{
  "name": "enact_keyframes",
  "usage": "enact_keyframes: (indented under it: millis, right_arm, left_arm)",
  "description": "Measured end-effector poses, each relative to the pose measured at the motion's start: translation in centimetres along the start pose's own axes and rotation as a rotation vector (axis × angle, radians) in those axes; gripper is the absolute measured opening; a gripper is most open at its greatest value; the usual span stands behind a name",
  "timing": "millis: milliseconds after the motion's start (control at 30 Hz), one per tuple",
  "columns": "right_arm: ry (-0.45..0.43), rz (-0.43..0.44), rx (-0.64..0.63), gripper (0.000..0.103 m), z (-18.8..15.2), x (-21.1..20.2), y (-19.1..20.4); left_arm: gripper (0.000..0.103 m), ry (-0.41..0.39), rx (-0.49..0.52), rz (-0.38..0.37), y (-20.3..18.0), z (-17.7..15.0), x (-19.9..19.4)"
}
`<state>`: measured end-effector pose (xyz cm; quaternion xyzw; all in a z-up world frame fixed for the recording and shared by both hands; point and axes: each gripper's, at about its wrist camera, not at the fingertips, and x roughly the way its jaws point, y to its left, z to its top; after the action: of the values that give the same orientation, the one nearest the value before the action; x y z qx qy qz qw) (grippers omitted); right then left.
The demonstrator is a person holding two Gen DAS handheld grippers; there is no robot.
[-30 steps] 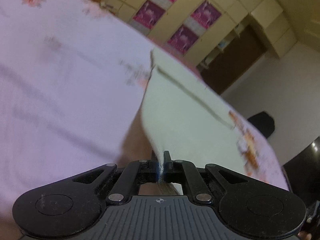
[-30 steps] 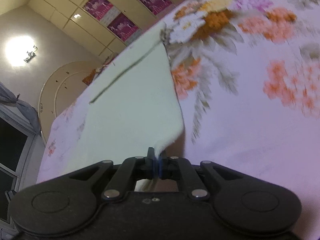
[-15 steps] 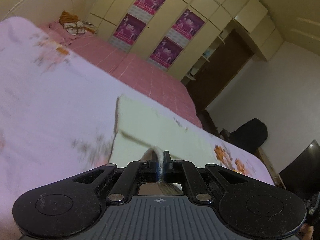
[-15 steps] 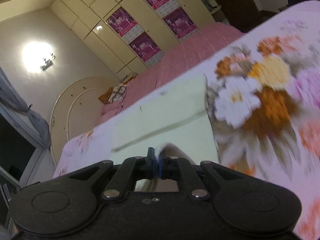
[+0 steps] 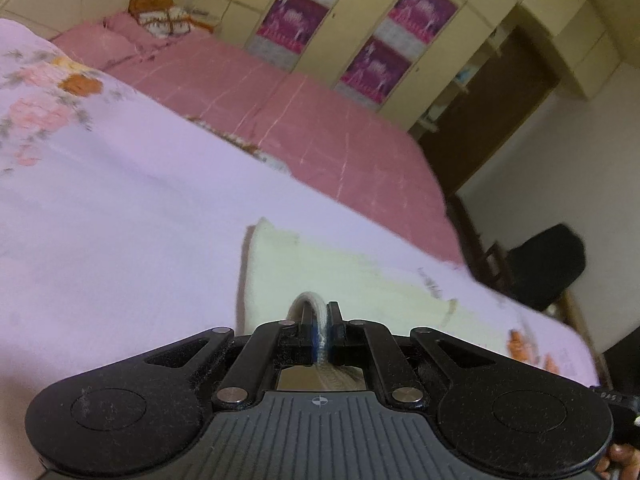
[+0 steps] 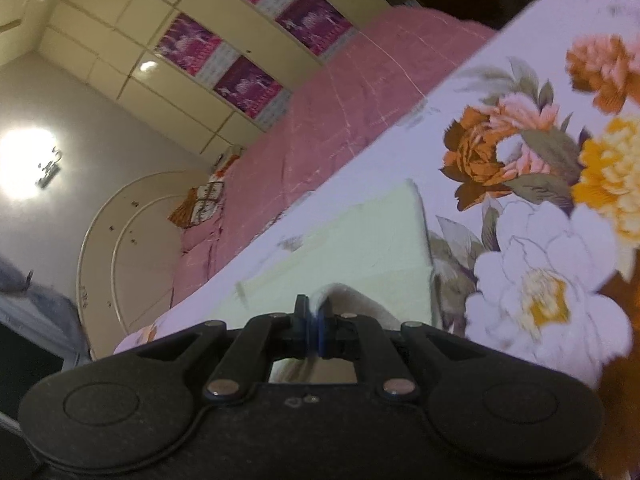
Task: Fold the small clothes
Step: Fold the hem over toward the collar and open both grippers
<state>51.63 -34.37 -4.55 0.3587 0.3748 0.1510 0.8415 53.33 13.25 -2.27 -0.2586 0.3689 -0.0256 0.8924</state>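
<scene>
A pale green small garment (image 5: 340, 276) lies flat on the lilac flowered bedsheet (image 5: 120, 220). My left gripper (image 5: 320, 316) is shut on a corner of the garment, which bulges up between the fingers. In the right wrist view the same garment (image 6: 360, 256) lies on the flowered sheet (image 6: 540, 240), and my right gripper (image 6: 314, 312) is shut on another corner of it. Both held corners are low, folded over the part that lies on the bed.
A pink bed cover (image 5: 280, 100) lies beyond the sheet, with a cushion (image 5: 160, 20) near the headboard. Cream wardrobes with purple posters (image 5: 380, 40) line the far wall. A dark chair (image 5: 548, 268) stands right of the bed.
Both grippers have carried their corners forward and down over the garment. It hung stretched and raised a second ago. Now it lies doubled on the sheet.
</scene>
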Motion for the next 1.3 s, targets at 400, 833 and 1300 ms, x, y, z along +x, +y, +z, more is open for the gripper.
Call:
enact_keyframes:
  millis: [400, 833, 1300]
  right_arm:
    - [0.025, 0.036, 0.091, 0.021, 2.2, 7.0, -4.4]
    - [-0.077, -0.005, -0.161, 0.049, 3.4, 6.1, -2.8]
    - [-0.011, -0.112, -0.381, 0.039, 2.2, 7.3, 0.8]
  left_arm:
    - [0.005, 0.028, -0.064, -0.099, 1.3, 1.3, 8.3]
    - [0.052, 0.005, 0.224, -0.014, -0.3, 2.6, 9.0]
    - [0.050, -0.045, 0.272, -0.086, 0.9, 3.4, 5.1]
